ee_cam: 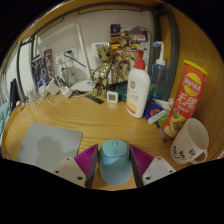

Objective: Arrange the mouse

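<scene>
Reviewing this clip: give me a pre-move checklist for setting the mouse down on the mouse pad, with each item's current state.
1. Mouse between the fingers: ok, the blue mouse sits between the pink pads.
2. Grip firm on both sides: cannot tell, contact at the pads is not clearly visible.
3. Grey mouse pad bare: ok, nothing lies on it.
4. White mug out of the path: ok, it stands on the opposite side from the pad.
5. Lotion bottle and chips can far enough: ok, both stand well beyond the fingers.

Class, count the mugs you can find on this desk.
1. A white mug stands ahead of the tool, beside the red crisp can. Others may hide in the clutter at the back.
</scene>
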`<state>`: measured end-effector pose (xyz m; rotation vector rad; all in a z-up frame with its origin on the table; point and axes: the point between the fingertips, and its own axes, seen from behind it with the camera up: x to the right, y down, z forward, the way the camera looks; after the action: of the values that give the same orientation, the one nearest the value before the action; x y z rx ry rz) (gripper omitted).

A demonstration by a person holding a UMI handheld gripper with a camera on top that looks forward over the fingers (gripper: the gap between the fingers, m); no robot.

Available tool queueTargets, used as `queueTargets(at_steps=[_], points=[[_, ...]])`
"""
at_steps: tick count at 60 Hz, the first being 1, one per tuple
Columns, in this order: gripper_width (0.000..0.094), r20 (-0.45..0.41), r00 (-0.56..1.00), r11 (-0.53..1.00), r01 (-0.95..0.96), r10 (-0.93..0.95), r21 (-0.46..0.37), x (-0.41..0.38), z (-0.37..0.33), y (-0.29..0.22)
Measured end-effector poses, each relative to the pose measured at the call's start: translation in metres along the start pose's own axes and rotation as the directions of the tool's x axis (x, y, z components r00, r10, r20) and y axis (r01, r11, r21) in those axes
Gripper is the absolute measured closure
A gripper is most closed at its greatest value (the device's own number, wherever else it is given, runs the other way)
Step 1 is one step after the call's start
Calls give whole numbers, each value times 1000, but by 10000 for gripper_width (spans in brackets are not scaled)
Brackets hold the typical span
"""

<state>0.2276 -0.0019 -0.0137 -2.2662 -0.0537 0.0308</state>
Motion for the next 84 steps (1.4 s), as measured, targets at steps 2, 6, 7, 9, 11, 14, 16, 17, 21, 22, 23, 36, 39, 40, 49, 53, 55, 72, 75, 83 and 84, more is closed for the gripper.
queueTargets(at_steps=[2,6,7,9,11,14,16,17,21,22,23,36,39,40,49,53,55,72,75,83,84], points=[[368,4,1000,1000,6,-6,8,-2,0,0],[435,-11,1000,1000,6,-6,19,-1,-1,1],[447,-15,1000,1000,4,-4,19,-1,-1,1],[456,-25,1000,1000,4,-4,17,-1,-1,2],[475,-32,999,1000,2,-1,11,-1,-2,3],[524,-35,999,1000,-6,6,-2,-2,-2,3],[558,-35,999,1000,-16,15,-13,-2,-2,4],[573,-35,999,1000,-20,19,-20,-2,-2,4],[632,-45,999,999,-19,18,-25,-1,-2,4],[634,-47,999,999,-15,14,-29,-1,-2,5],[634,-49,999,999,-14,12,-29,-1,-2,5],[635,-102,994,998,-45,41,-38,-4,-15,-18],[633,-129,991,999,-40,41,7,-7,-29,-44],[633,-132,990,999,-43,46,21,-10,-34,-53],[633,-129,991,988,-27,47,152,-53,-81,-139],[632,-97,995,981,-18,37,191,-86,-99,-168],[634,-80,996,979,-12,29,205,-103,-105,-178],[635,16,999,992,36,-38,123,-224,-73,-129],[635,9,1000,996,24,-25,85,-227,-62,-105],[632,-13,999,999,33,-33,1,-224,-40,-49],[633,-16,999,999,35,-35,-9,-223,-38,-43]])
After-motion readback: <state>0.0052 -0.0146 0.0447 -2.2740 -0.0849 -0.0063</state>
